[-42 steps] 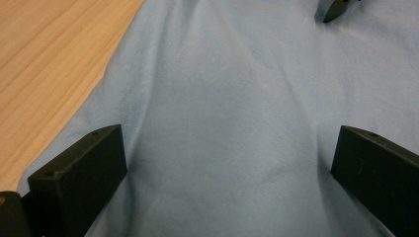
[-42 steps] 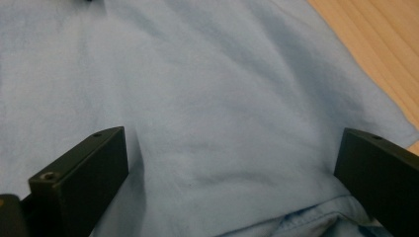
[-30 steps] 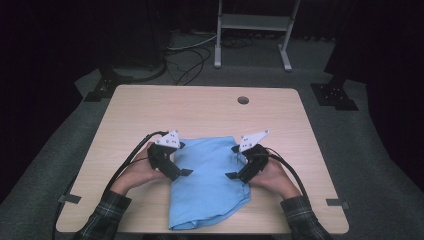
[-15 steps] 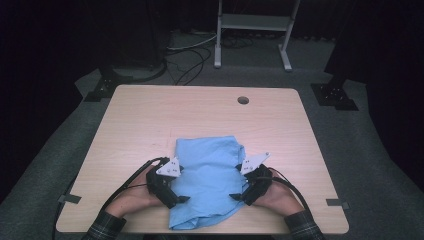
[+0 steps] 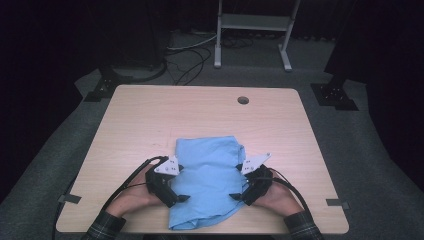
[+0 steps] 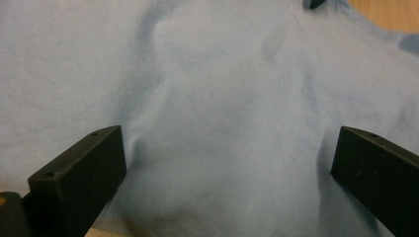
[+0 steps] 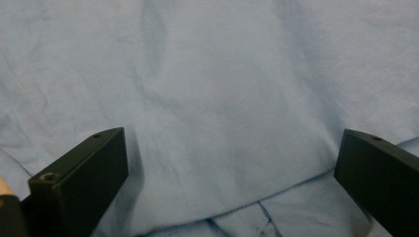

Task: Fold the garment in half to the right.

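A light blue cloth point(image 5: 207, 177) lies folded on the wooden table point(image 5: 135, 125), its near end bunched at the front edge. My left gripper point(image 5: 181, 198) rests at the cloth's left side, jaws wide apart and pointing in over the fabric. My right gripper point(image 5: 234, 196) mirrors it at the cloth's right side, also open. Up close, the cloth point(image 6: 222, 98) spreads in soft wrinkles between the left jaws, and the left gripper point(image 6: 230, 182) holds nothing. In the right gripper view the cloth point(image 7: 222, 89) shows a folded edge low down, and the right gripper point(image 7: 232, 182) is open over it.
A round cable hole point(image 5: 243, 100) sits near the table's far edge. A metal stand point(image 5: 252, 30) and loose cables point(image 5: 190, 55) are on the dark floor beyond. Bare tabletop point(image 5: 150, 115) lies left, right and beyond the cloth.
Both grippers have drawn back toward the near edge along the cloth's sides. The cloth's far part now lies flatter and squarer; the jaws stand open.
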Demonstrator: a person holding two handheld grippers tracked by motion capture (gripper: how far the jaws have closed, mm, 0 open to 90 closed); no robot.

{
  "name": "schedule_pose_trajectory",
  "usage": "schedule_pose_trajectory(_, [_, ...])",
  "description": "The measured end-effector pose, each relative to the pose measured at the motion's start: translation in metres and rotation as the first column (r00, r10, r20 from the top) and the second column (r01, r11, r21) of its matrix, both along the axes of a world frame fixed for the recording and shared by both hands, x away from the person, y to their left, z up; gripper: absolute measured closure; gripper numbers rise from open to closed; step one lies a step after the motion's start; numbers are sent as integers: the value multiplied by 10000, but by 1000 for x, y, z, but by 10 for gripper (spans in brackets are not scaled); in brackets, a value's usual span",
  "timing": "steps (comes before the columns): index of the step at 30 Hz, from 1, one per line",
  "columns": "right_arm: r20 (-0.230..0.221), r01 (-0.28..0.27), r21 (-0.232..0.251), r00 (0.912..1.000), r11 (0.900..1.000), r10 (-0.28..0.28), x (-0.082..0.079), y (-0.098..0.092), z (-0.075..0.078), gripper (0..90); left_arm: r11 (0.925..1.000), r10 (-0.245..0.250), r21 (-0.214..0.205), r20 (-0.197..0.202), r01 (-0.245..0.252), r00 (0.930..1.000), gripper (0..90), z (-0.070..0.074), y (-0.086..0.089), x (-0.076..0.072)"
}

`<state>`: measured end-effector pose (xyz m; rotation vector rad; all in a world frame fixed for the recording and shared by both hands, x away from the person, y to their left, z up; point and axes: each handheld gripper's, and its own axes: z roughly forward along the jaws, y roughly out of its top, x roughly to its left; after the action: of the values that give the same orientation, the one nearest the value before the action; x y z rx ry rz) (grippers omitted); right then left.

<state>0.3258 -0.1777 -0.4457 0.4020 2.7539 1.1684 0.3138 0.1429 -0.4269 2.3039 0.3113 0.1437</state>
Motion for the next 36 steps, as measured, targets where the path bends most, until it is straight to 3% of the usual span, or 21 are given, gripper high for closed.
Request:
schedule_pose_trajectory(4, [-206,125,476,9997,9988,-115,1,-3,4,0,9991,141,-390,116,-137,9998,0,7,3,0])
schedule_pose_trajectory(7, [-62,174,605,9998,9980,-171,-1,-6,10,0,9971,272,-712,135,-262,9995,0,13,9,0])
schedule_pose_trajectory(13, [-49,543,1347,9985,9894,-541,-8,-22,23,0,9836,1088,-1489,379,-1020,9933,0,30,34,0])
schedule_pose_trajectory(18, [-105,1036,1784,9946,9785,-1034,-15,-39,33,0,9814,1321,-1512,831,-1186,9877,0,41,49,-6])
schedule_pose_trajectory(22, [36,1603,2078,9864,9650,-1646,-21,-53,40,0,9723,1598,-1883,1024,-1387,9818,0,48,59,-11])
schedule_pose_trajectory(31, [193,2497,2433,9649,9373,-2621,-34,-87,43,0,9654,2125,-1802,1263,-1883,9690,0,47,83,-20])
schedule_pose_trajectory(36, [215,2886,2428,9529,9261,-3026,-42,-103,41,0,9572,2483,-1839,1260,-2234,9604,0,45,98,-25])
